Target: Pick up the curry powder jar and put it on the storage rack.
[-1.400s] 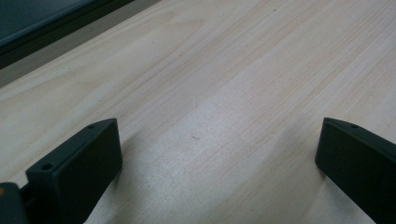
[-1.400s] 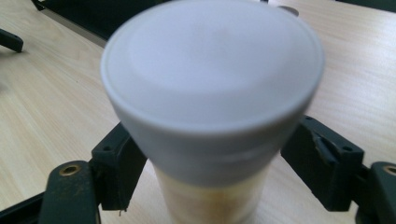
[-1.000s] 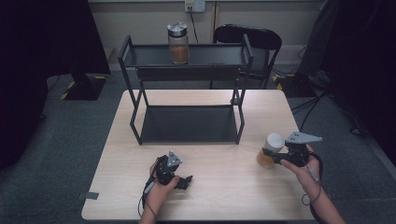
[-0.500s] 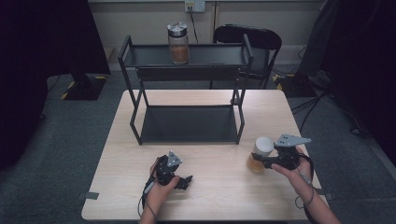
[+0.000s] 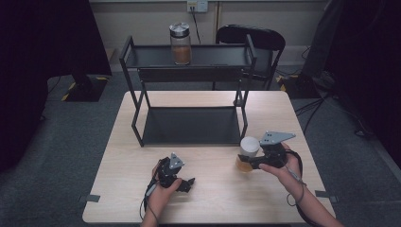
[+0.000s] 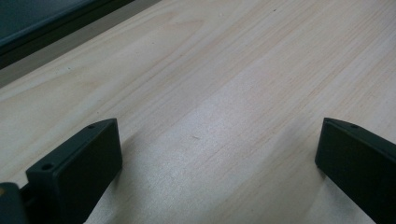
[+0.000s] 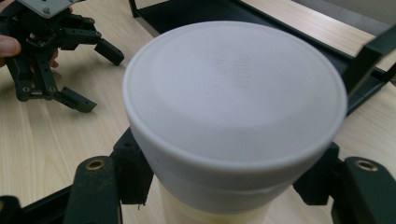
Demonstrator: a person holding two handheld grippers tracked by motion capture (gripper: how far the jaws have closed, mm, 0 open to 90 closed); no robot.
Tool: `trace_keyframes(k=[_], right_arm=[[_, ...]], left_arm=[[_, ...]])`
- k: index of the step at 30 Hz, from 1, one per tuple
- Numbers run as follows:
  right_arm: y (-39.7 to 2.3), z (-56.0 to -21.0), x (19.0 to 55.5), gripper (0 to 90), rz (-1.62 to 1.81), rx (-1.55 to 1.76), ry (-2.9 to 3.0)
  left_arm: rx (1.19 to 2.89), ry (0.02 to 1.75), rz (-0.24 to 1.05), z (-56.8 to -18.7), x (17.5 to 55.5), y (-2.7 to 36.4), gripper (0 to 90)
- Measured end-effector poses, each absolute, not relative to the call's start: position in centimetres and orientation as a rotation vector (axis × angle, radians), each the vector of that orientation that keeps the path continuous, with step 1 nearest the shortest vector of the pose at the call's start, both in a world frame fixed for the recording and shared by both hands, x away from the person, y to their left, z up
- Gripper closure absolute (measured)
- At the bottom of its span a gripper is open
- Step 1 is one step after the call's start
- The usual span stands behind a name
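A jar with a white lid (image 5: pixel 249 145) and amber contents stands low over the table's right front, with my right gripper (image 5: pixel 245 164) shut on its body just under the lid. In the right gripper view the white lid (image 7: pixel 233 93) is very close, and the jaws press on the jar from both sides. My left gripper (image 5: pixel 182 177) rests on the table (image 5: pixel 213 198) at the left front. Its jaws stand wide open, with bare wood between them (image 6: pixel 219 140). The left gripper (image 7: pixel 70 70) is also seen in the right gripper view, at the upper left.
A black two-tier rack (image 5: pixel 189 73) stands at the back half of the table. A second jar with a metal lid (image 5: pixel 180 43) sits on its top shelf. The lower shelf (image 5: pixel 189 125) is bare. A black chair (image 5: pixel 250 38) stands behind the table.
My right gripper has carried the white-lidded jar leftward, toward the table's front middle. The left gripper has not moved.
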State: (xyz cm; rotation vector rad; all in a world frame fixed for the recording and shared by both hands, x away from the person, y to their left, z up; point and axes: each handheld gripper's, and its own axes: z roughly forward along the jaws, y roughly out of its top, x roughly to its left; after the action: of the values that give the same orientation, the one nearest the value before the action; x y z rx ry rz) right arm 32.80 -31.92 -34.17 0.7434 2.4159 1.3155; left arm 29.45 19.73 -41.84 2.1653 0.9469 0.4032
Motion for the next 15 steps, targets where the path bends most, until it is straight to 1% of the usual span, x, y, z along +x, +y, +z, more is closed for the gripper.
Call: trace_keyframes(k=[15], right_arm=[[-28.7, -32.3, 35.2, 35.0, 1.345, 0.732, 2.458]], left_arm=[[2.166, 0.946, 0.404, -41.8, 29.4, 19.7, 0.0]])
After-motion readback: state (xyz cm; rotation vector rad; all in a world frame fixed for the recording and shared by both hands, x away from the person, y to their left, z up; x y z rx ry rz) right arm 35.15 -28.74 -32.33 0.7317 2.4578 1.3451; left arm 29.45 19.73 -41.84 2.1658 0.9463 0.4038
